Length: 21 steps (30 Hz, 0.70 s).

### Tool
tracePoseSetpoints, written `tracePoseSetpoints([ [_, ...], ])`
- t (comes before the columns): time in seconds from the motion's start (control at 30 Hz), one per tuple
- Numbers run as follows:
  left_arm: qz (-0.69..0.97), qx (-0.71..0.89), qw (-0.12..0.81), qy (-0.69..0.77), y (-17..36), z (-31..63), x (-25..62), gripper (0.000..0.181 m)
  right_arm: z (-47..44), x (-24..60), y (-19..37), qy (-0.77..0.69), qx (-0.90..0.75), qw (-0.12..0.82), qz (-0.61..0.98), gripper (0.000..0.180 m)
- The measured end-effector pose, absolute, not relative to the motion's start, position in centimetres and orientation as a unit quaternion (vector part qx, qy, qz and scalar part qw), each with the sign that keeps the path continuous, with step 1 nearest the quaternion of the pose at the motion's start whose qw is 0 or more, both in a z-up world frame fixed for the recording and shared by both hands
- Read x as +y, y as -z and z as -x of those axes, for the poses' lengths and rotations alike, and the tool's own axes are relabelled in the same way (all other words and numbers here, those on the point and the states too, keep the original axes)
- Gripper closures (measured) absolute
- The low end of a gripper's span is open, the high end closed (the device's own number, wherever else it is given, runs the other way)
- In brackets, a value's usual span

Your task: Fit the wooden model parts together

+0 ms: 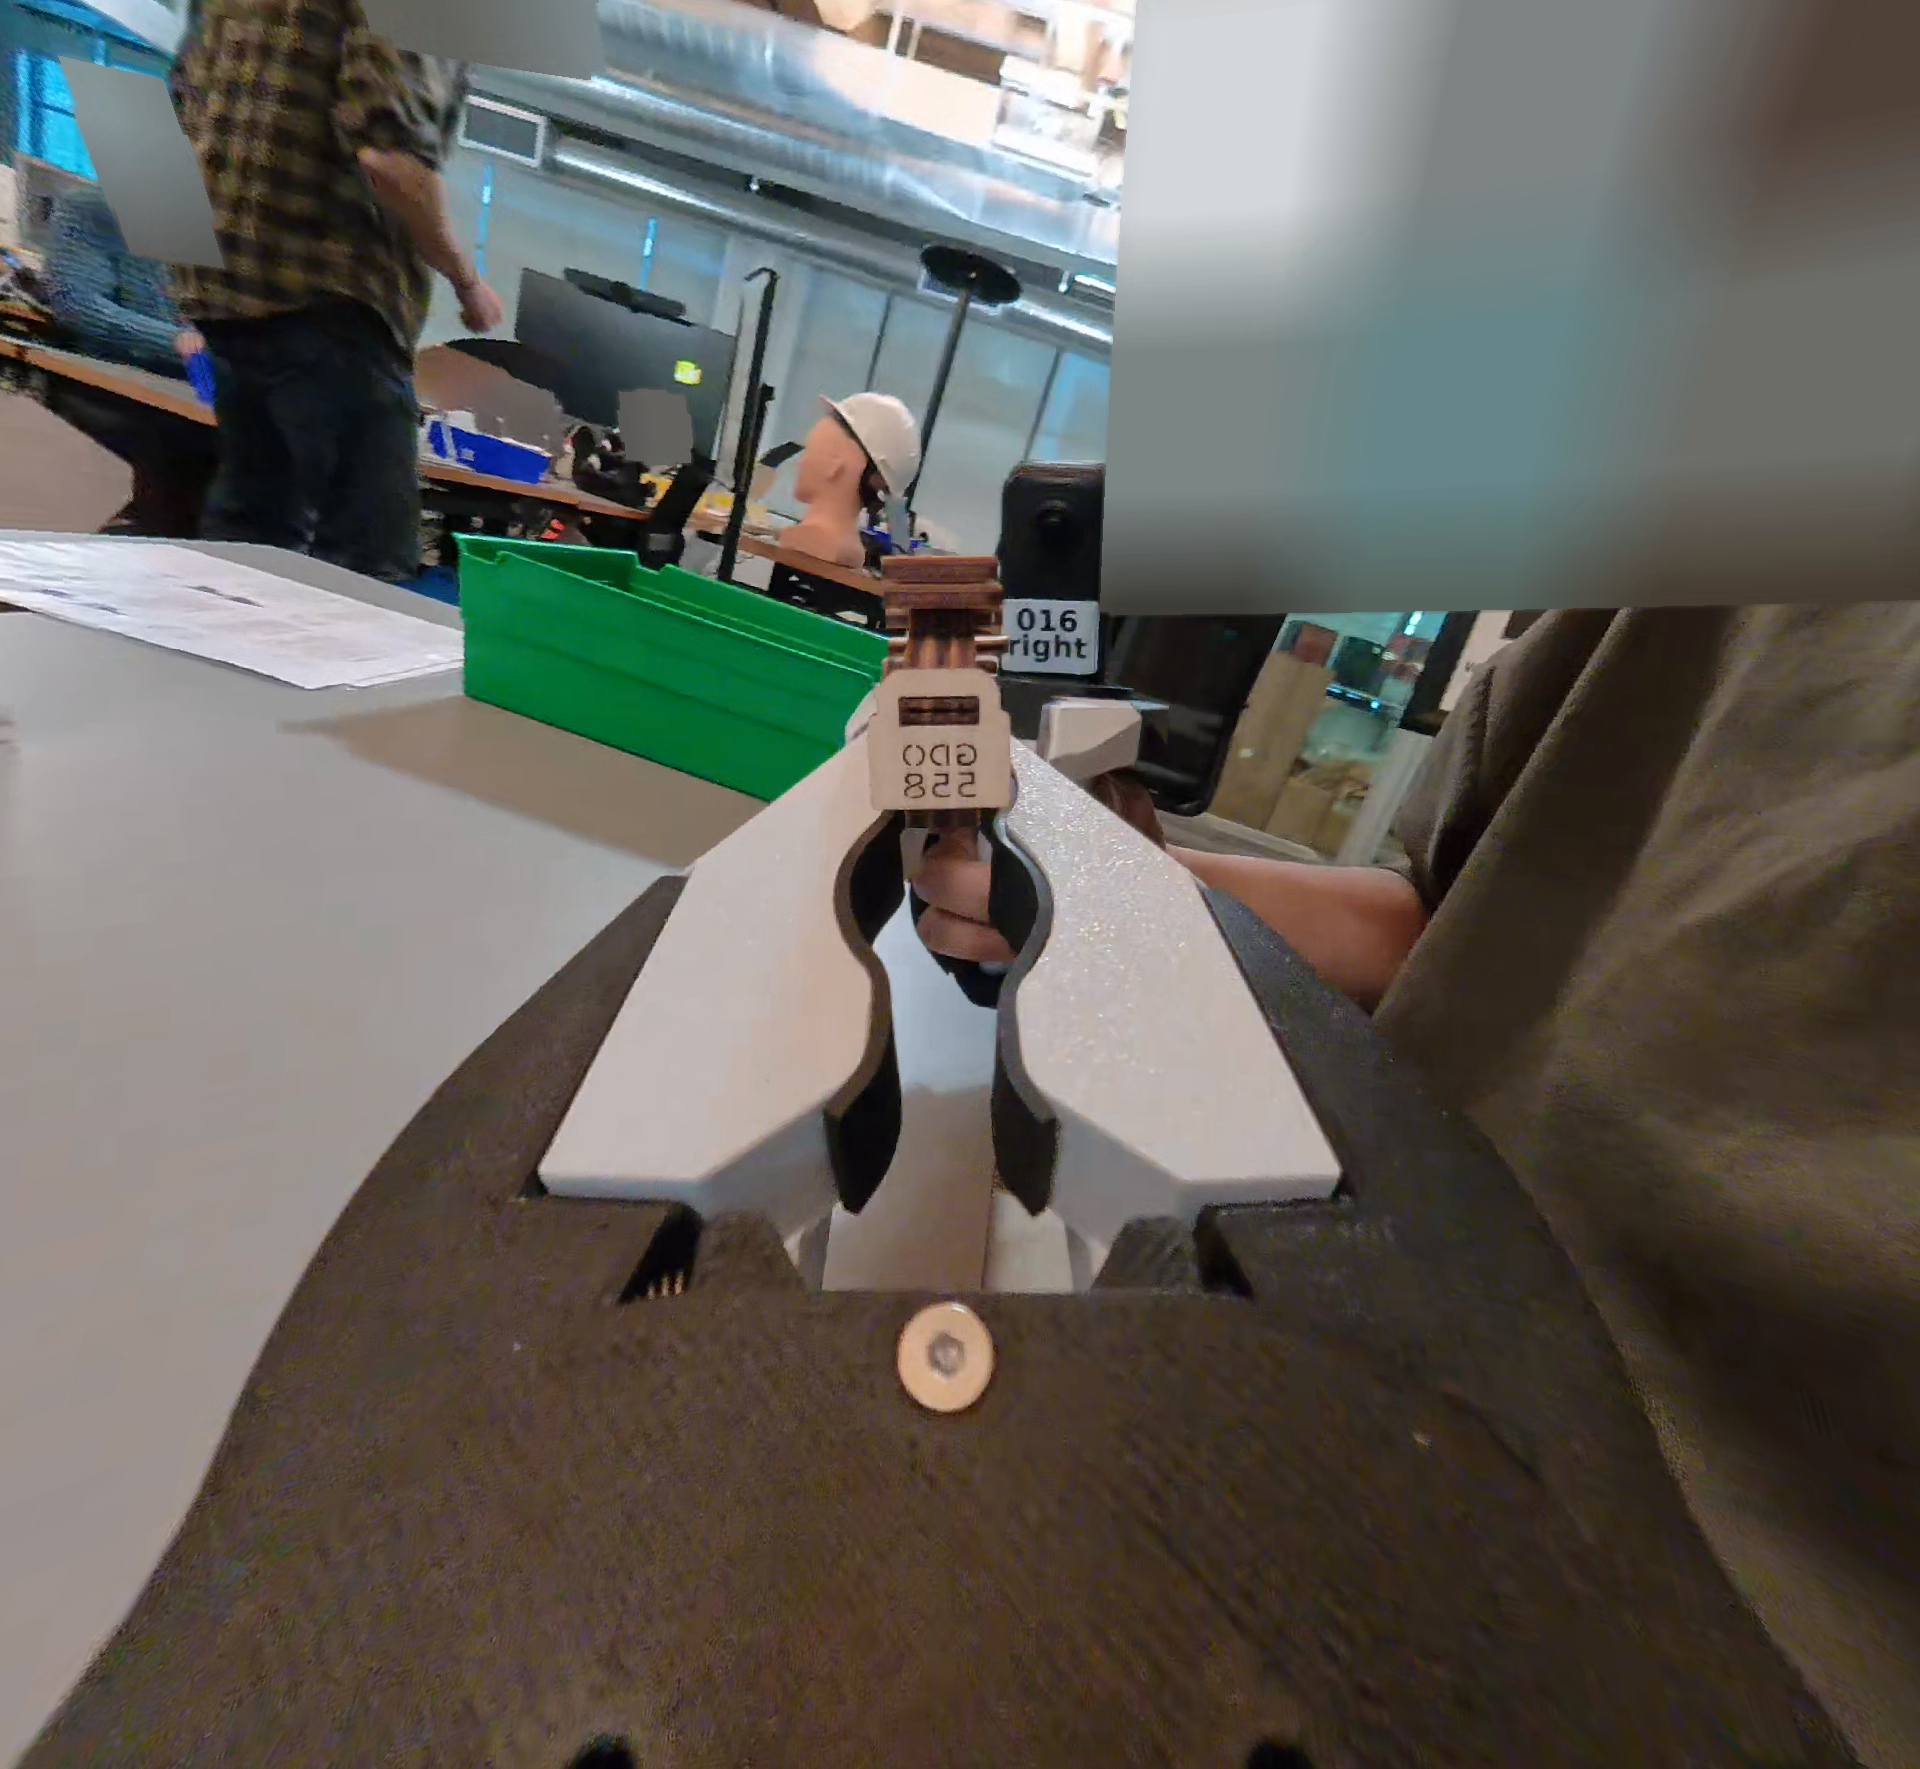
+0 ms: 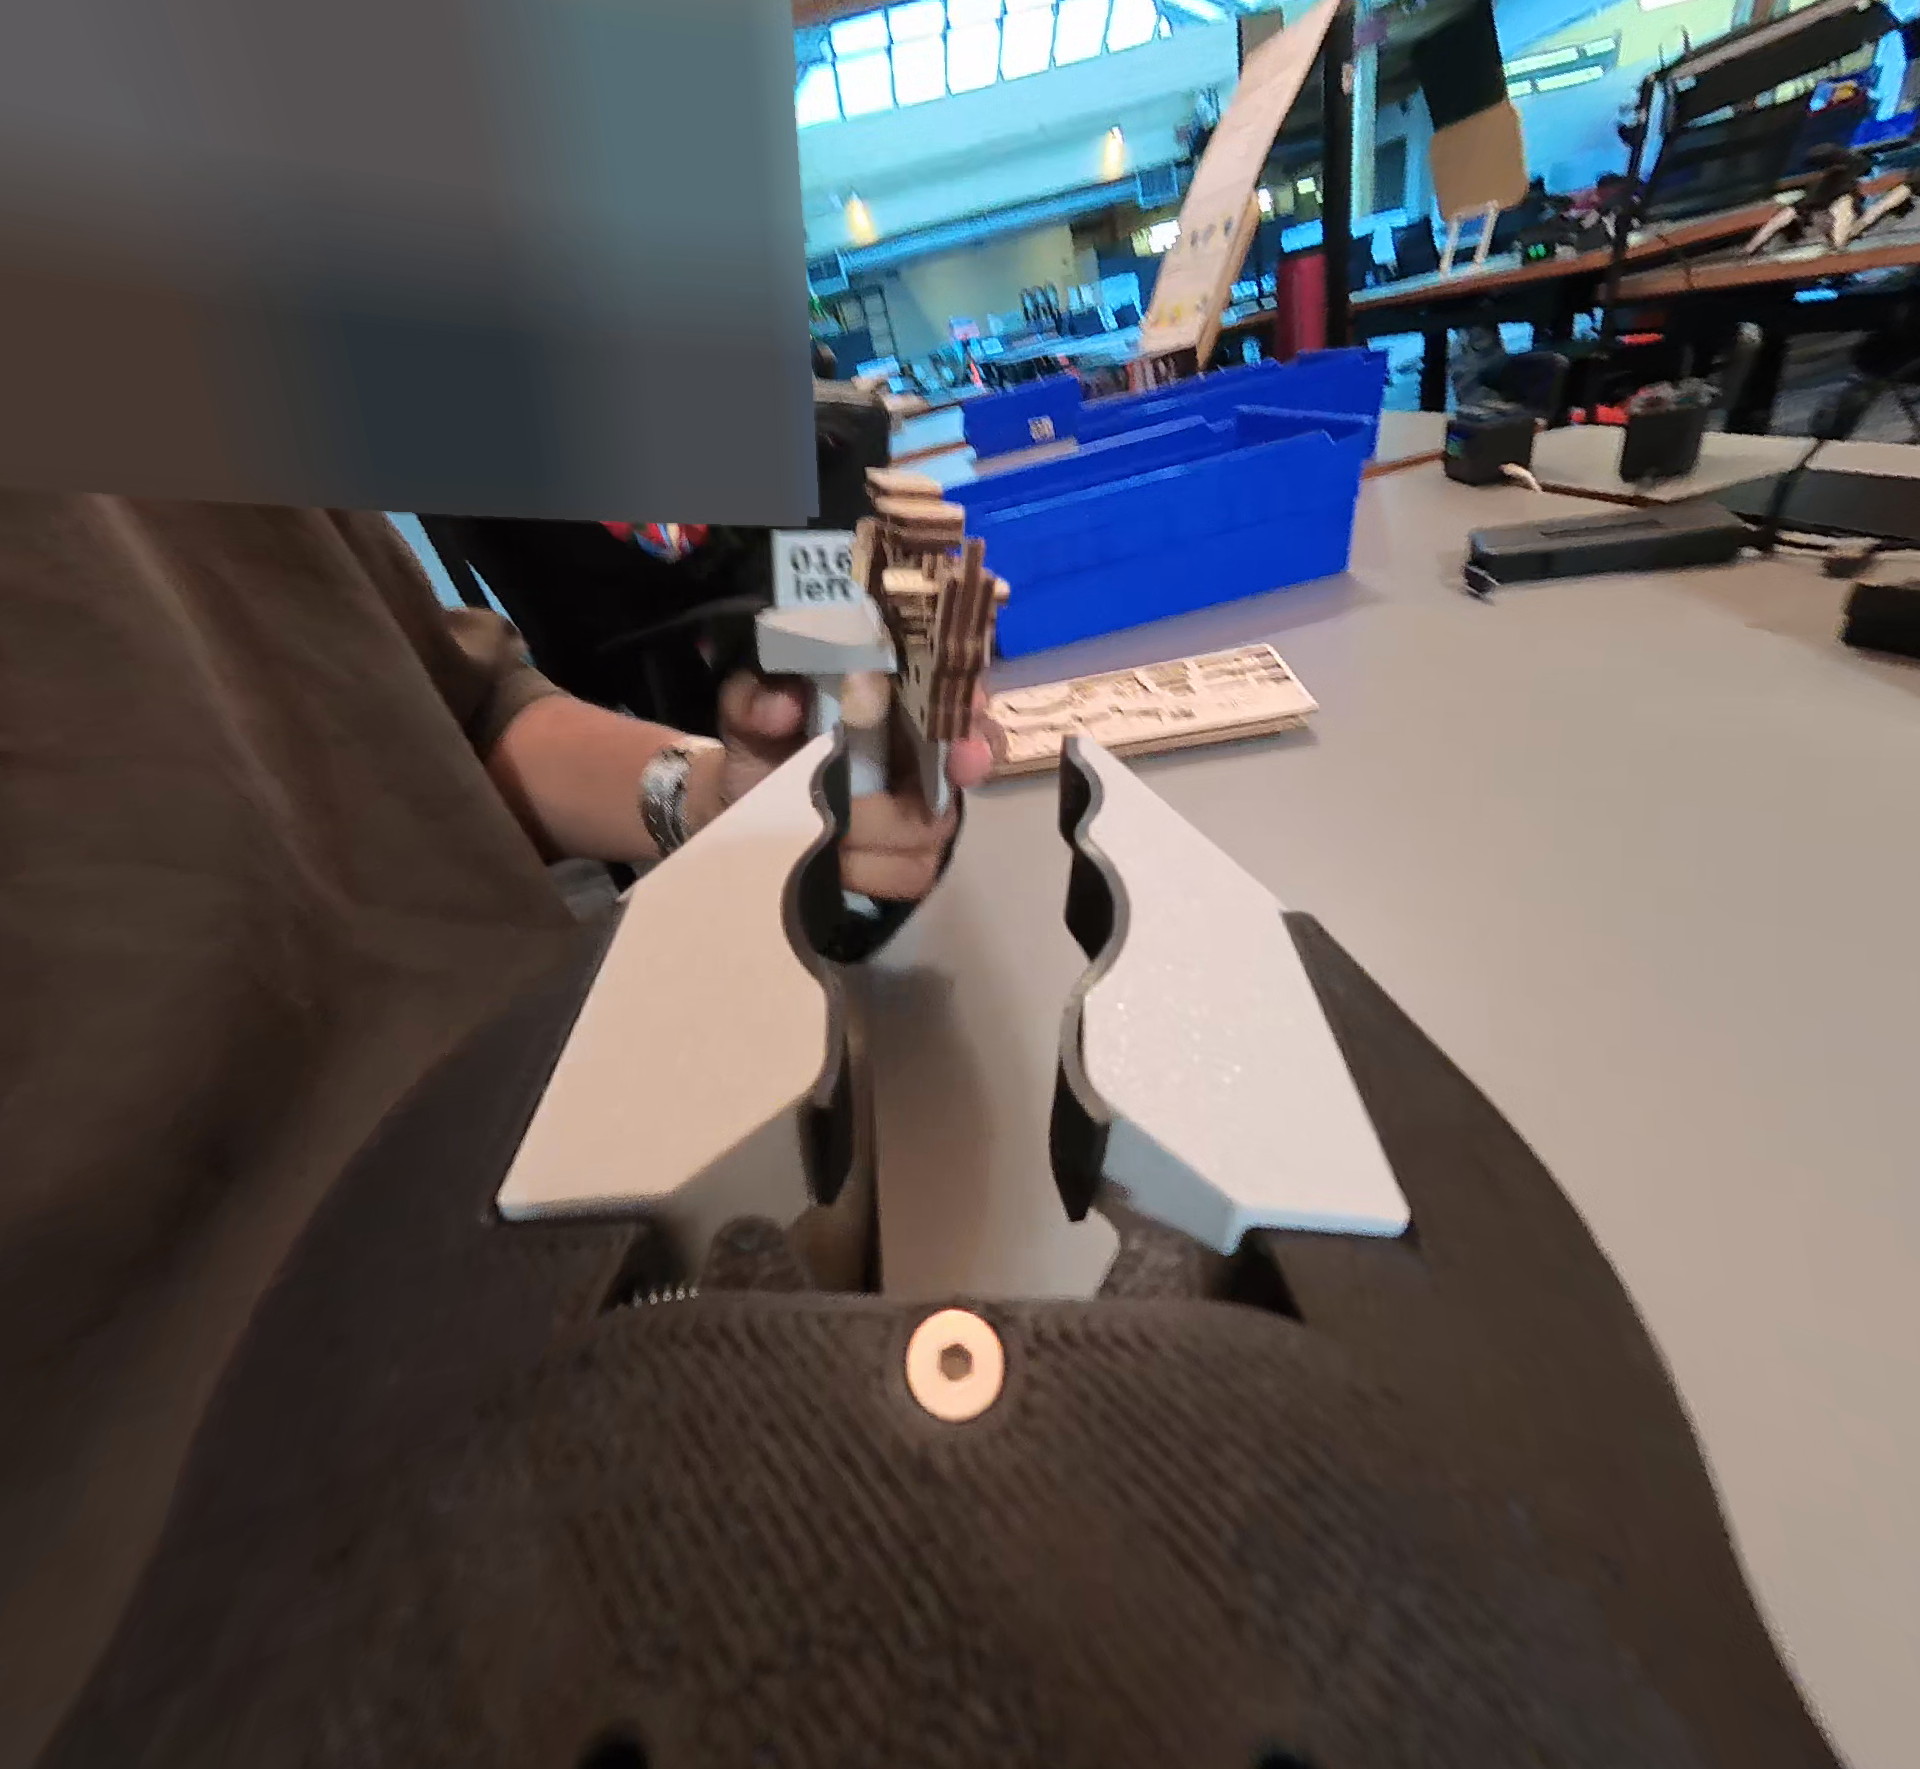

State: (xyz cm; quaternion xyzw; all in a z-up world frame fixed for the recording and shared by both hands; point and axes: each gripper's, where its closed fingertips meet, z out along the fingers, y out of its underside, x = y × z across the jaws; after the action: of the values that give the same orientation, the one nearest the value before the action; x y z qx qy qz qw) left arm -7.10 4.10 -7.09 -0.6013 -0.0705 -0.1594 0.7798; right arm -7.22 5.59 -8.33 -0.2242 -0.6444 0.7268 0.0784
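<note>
Left gripper (image 1: 940,784): clenched on the wooden model (image 1: 940,670), light fingers pressed together at the tips, a pale slotted plate of the model facing the camera and stacked brown layers rising above it. Model held upright, clear of the grey table (image 1: 260,888). Straight beyond the tips: the right gripper (image 1: 1091,732), partly hidden, with a hand (image 1: 961,909) visible through the gap lower between the fingers. Left of the fingers, farther off: a green bin (image 1: 644,659) on the table, and printed sheets (image 1: 208,607) farther left.

Right gripper (image 2: 945,774): released, fingers spread with a clear gap, nothing between them. Just past the left finger's tip: the same wooden model (image 2: 930,639), layered and stepped, pinched in the left gripper (image 2: 862,680) and gripped below by a hand (image 2: 883,836) wearing a wristwatch (image 2: 665,794). Whether the right finger touches the model: cannot tell. Ahead and slightly right of the tips: a flat wooden parts sheet (image 2: 1153,706) lying on the table (image 2: 1455,888). Beyond that: blue bins (image 2: 1174,493).
</note>
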Motion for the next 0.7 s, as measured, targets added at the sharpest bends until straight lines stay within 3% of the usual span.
tracePoseSetpoints([
  [0.27,0.608,-0.065,0.77,0.182,7.44,6.37,4.6,0.173,6.82,5.41,7.2,-0.757,-0.612,0.042,0.227,0.149],
  [0.57,0.595,-0.084,0.769,0.219,7.24,6.33,4.66,0.173,6.69,4.72,7.5,-0.751,-0.62,0.044,0.221,0.17],
  [0.7,0.595,-0.103,0.767,0.217,7.39,6.79,4.83,0.16,6.56,4.79,7.06,-0.76,-0.611,0.044,0.217,0.172],
])
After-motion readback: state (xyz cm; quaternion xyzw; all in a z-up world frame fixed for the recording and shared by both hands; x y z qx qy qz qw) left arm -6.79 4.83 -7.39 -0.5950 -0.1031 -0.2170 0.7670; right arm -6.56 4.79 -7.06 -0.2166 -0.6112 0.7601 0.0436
